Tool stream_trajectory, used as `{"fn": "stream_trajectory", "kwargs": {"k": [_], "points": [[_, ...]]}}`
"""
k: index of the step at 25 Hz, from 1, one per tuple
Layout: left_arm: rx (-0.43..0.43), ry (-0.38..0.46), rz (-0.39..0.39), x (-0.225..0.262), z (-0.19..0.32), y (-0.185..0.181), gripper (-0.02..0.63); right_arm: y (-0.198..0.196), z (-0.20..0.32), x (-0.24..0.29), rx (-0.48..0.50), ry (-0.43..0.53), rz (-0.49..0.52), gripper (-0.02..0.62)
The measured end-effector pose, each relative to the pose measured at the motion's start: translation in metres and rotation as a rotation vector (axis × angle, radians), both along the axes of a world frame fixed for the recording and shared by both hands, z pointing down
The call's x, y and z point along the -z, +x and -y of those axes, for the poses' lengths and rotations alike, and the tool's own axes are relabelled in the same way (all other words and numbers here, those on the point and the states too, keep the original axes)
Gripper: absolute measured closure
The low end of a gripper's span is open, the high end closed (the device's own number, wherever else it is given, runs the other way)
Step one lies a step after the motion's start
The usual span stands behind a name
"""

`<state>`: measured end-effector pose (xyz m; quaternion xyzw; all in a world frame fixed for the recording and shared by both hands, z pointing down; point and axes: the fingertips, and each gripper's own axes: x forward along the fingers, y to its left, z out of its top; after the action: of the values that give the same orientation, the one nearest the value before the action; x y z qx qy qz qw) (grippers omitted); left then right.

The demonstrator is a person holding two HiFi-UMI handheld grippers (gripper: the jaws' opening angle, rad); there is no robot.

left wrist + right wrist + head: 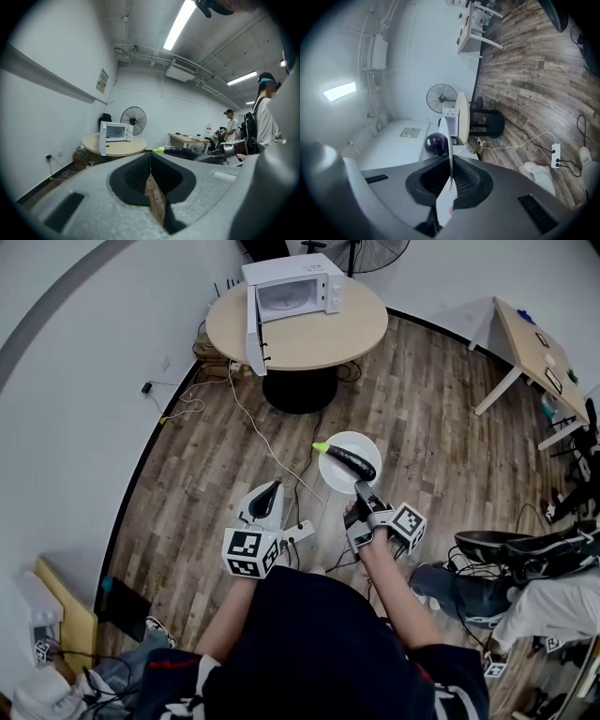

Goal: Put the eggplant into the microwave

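A dark purple eggplant (349, 461) with a green stem lies on a white plate (334, 478) held in the air over the floor. My right gripper (361, 495) is shut on the plate's near rim; in the right gripper view the plate (450, 154) shows edge-on between the jaws, with the eggplant (437, 143) beyond. My left gripper (272, 488) hangs to the plate's left, shut and holding nothing. The white microwave (292, 294) stands on a round table (319, 338) ahead, its door (253, 329) swung open. In the left gripper view the microwave (116, 131) and eggplant (178, 152) both show.
A power strip (298, 533) and cables lie on the wood floor between me and the table. A fan (361, 251) stands behind the table. A desk (530, 343) and a chair (525, 549) are at the right. People (230, 126) stand near the desk.
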<state>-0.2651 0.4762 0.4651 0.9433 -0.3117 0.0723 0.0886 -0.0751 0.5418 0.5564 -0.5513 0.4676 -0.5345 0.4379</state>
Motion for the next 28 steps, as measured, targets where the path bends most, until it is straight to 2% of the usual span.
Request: {"fn": "stream_trajectory", "kwargs": {"k": [6,10,15,28], "points": [[-0.023,0.002,0.008,0.001,0.016,0.024,0.589,0.022,0.021,0.0,-0.005,0.004,0.002,0.577],[-0.018,-0.008,0.011,-0.005,0.044,0.031,0.588,0.029,0.043,-0.002,0.0,0.0,-0.001,0.577],[-0.04,-0.014,0.006,-0.009,0.08,0.059,0.588,0.054,0.07,-0.012,-0.022,-0.028,0.006,0.577],[-0.102,-0.041,0.005,-0.013,0.246,0.125,0.588,0.109,0.229,-0.008,-0.05,-0.034,-0.008,0.575]]}}
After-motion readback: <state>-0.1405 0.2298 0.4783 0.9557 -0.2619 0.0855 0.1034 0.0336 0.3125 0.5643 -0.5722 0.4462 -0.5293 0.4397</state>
